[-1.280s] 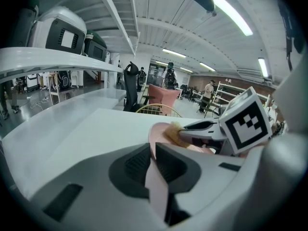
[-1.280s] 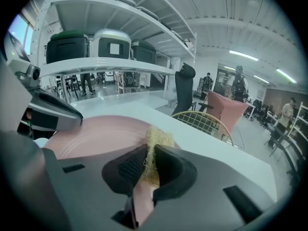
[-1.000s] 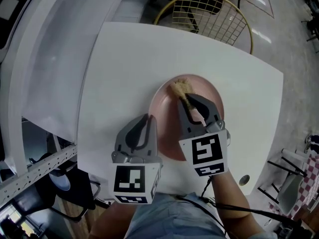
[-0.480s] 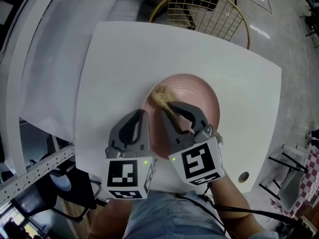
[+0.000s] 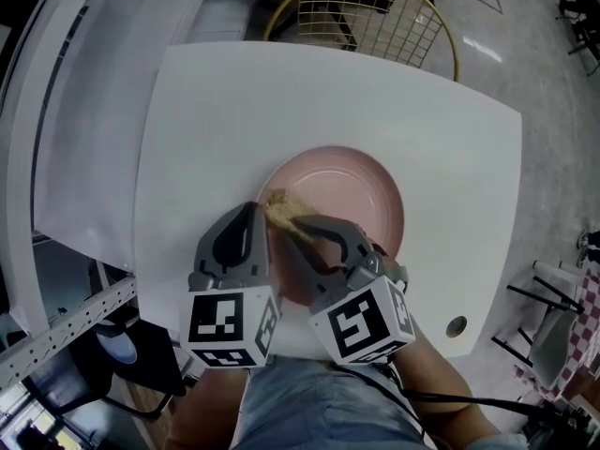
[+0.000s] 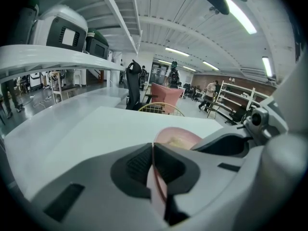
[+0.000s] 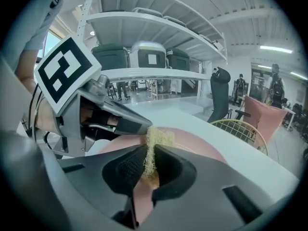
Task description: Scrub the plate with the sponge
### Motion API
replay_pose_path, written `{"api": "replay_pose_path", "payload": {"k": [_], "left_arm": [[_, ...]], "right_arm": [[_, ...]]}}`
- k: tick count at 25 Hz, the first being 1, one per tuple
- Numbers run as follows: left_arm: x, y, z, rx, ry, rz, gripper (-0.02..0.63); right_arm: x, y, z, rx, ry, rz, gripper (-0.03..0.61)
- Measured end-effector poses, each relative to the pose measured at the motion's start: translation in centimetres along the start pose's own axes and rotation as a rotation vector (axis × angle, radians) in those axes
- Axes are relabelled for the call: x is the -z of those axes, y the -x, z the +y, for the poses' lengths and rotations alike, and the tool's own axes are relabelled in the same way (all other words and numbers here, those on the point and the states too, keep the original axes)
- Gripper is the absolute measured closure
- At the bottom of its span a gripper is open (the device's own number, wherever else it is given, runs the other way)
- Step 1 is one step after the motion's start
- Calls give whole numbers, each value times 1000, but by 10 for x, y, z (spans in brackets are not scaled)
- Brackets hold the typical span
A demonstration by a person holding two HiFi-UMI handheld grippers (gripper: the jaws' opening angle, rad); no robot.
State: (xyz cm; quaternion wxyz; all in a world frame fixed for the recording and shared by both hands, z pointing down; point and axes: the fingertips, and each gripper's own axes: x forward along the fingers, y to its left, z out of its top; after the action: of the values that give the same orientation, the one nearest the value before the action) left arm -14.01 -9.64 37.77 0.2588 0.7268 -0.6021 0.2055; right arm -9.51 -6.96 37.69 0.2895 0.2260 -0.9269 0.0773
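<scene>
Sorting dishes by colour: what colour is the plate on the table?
Pink, plain with no pattern. The plate shows best in the head view.

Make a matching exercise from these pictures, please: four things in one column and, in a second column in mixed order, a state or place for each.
Column one:
1. left gripper
2. right gripper
3. plate
4. wire chair

Column two:
A. shut on the sponge
B. pink, lying on the white table
C. standing beyond the table's far edge
D. shut on the plate's rim

Right pairs: 1-D, 2-A, 3-B, 4-C.
</scene>
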Motion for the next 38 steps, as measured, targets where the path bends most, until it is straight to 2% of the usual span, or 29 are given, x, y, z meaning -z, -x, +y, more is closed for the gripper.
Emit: {"api": "replay_pose_path", "payload": {"k": [11,18,23,31,38], "left_arm": [[6,2,6,-4,-2,5,591],[10,3,2,0,-3,10,591],[10,4,1,-3,-11,8,591],[8,6,3,-14,-24,1,591],[8,8,3,-18,-37,1,591]], "right_arm": [[16,11,36,-108,17,17,526],[35,27,54,-190,27,60,528],[54,39,58,-216,7,105,528],[82,57,46,-152,-52,184,529],[97,69,19,-5,-145,238,529]]}}
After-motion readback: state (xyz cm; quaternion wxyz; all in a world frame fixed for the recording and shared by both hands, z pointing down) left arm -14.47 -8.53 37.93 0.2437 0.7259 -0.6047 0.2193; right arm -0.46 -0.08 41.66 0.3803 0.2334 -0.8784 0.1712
